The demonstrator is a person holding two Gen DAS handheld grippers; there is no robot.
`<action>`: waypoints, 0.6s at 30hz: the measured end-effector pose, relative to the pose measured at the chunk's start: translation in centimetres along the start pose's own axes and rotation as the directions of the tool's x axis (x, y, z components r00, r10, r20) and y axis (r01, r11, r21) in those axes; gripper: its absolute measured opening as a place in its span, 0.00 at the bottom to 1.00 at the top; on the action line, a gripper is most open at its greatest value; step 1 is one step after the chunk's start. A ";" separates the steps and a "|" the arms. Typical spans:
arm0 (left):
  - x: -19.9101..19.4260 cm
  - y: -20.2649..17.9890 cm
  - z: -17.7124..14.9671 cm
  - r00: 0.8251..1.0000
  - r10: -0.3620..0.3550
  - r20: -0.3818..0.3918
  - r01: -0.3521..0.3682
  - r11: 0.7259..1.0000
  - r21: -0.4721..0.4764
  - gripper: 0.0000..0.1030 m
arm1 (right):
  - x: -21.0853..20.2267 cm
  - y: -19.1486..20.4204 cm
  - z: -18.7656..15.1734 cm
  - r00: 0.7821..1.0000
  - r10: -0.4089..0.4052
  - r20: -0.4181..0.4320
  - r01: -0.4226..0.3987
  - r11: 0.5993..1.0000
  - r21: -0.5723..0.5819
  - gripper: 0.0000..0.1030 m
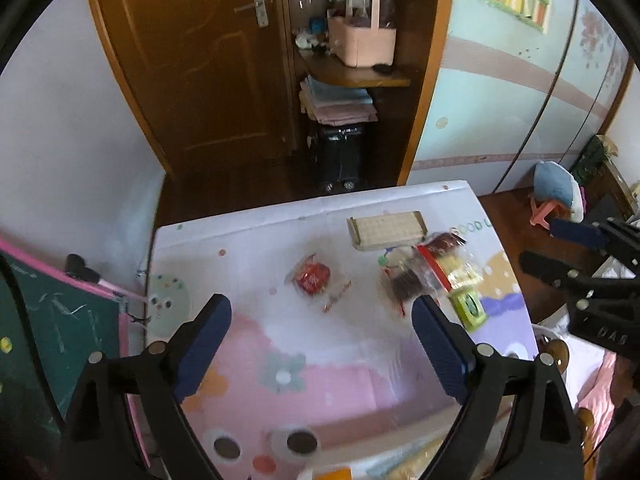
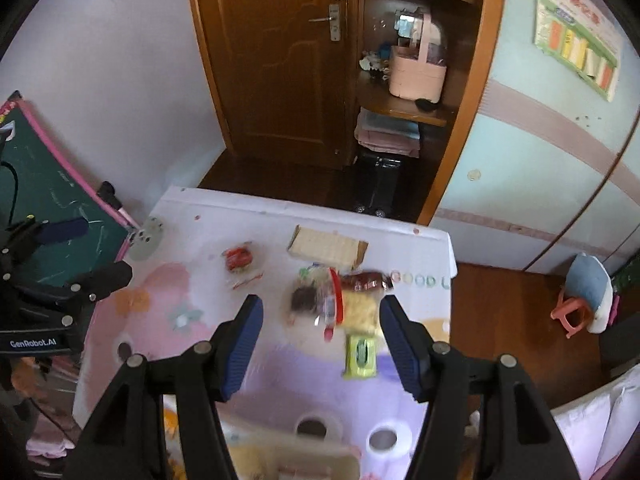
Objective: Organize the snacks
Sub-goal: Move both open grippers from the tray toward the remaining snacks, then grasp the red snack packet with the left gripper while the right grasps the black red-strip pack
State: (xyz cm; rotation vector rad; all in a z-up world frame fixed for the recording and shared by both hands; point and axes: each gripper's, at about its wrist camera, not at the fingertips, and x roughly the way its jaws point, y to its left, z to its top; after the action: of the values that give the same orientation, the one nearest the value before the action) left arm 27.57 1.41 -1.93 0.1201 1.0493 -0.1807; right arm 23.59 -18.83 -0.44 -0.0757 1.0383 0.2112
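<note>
Snacks lie on a table under a cartoon-print cloth (image 1: 256,240). A red round snack in clear wrap (image 1: 314,276) lies mid-table. A beige wafer box (image 1: 386,230) sits at the far side. A heap of clear-bagged snacks (image 1: 428,268) with a green packet (image 1: 468,308) lies to the right. My left gripper (image 1: 320,336) hovers open above the cloth, nothing between its blue pads. My right gripper (image 2: 320,340) hangs open over the heap (image 2: 340,300) and green packet (image 2: 360,354), not touching them. The red snack (image 2: 239,258) and box (image 2: 328,248) lie beyond.
A green chalkboard with pink frame (image 1: 48,320) leans at the table's left. A cream container rim (image 2: 296,456) shows at the near edge. Behind stand a wooden door (image 1: 192,60), open shelves with a pink basket (image 1: 360,36), and a small pink stool (image 2: 576,312) on the floor.
</note>
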 end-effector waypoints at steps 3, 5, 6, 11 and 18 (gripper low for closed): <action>4.4 0.6 1.7 0.999 -0.002 -0.055 0.001 1.000 -0.019 0.89 | 4.4 0.0 1.5 0.998 0.020 -0.053 -0.021 1.000 -0.013 0.59; 7.4 1.2 2.4 0.997 0.001 -0.082 -0.004 0.999 -0.039 0.89 | 7.2 0.1 1.9 0.996 0.012 -0.092 -0.015 1.000 -0.027 0.59; 8.9 1.5 2.7 0.996 0.000 -0.094 -0.005 0.999 -0.053 0.89 | 8.9 0.3 1.9 0.993 0.015 -0.120 -0.020 0.999 -0.035 0.59; 16.6 3.5 2.9 0.982 -0.021 -0.190 -0.009 0.987 -0.159 0.89 | 16.4 0.6 0.7 0.970 -0.004 -0.245 -0.015 0.997 -0.075 0.59; 23.6 5.1 1.6 0.956 -0.051 -0.288 -0.029 0.963 -0.269 0.89 | 21.7 1.6 -1.1 0.944 -0.026 -0.330 -0.025 0.988 -0.151 0.59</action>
State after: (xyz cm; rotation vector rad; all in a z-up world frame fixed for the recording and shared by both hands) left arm 41.43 4.00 -21.63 -0.1114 1.3605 -0.0268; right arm 32.92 -14.50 -19.62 -0.2588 1.3571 0.2847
